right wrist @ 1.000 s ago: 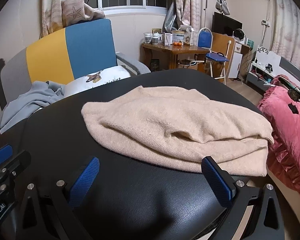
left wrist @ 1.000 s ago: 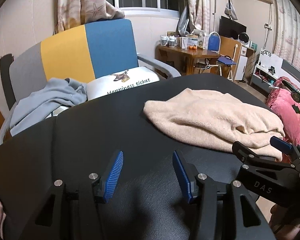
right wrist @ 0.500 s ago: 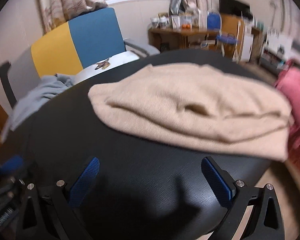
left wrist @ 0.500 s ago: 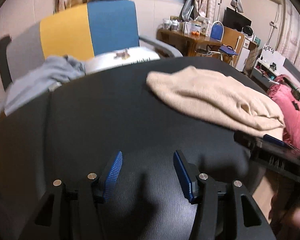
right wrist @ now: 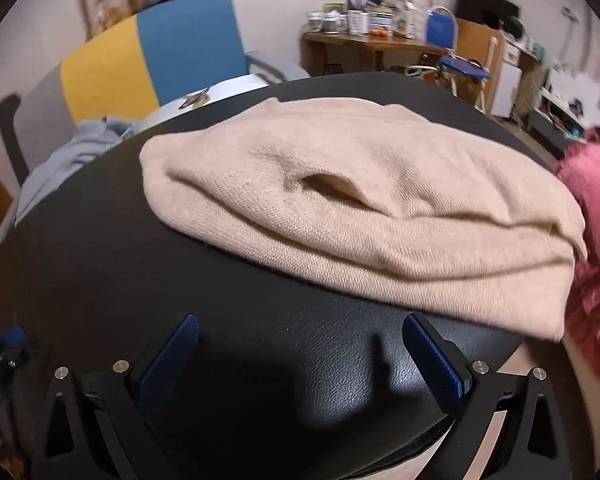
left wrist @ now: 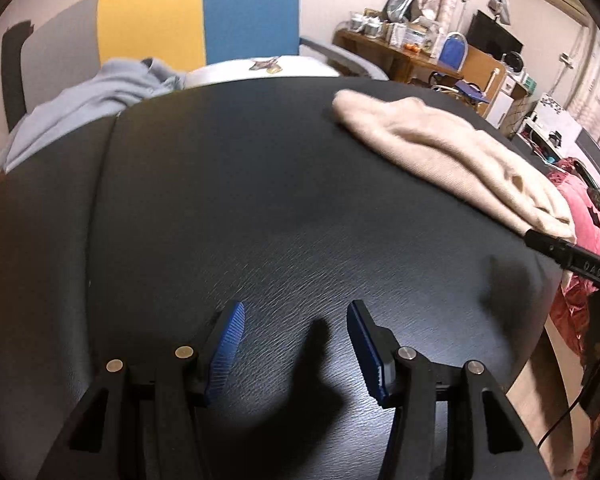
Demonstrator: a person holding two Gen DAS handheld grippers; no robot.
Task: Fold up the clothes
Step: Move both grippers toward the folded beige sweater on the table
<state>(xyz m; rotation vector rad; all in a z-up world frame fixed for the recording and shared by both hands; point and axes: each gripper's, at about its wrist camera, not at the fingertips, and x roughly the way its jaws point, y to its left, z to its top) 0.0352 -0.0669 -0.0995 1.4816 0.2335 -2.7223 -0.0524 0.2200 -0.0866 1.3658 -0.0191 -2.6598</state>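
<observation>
A folded beige knitted sweater point(right wrist: 364, 208) lies on the black leather table point(right wrist: 260, 336), toward its right edge; it also shows in the left wrist view point(left wrist: 452, 156) at the far right. My right gripper point(right wrist: 300, 356) is open and empty, just in front of the sweater's near edge, low over the table. My left gripper point(left wrist: 296, 344) is open and empty over bare black table point(left wrist: 260, 208), well left of the sweater. Part of the right gripper point(left wrist: 568, 256) shows at the right edge of the left wrist view.
A grey-yellow-blue armchair point(left wrist: 196, 16) stands behind the table with a light blue garment point(left wrist: 84, 108) and a white cushion point(left wrist: 268, 68) on it. A pink bedspread point(right wrist: 596, 240) lies to the right. A cluttered wooden desk point(right wrist: 372, 40) stands at the back.
Both grippers have tilted down and lowered toward the table. The right gripper has come closer to the sweater's near edge. Both stay open and empty.
</observation>
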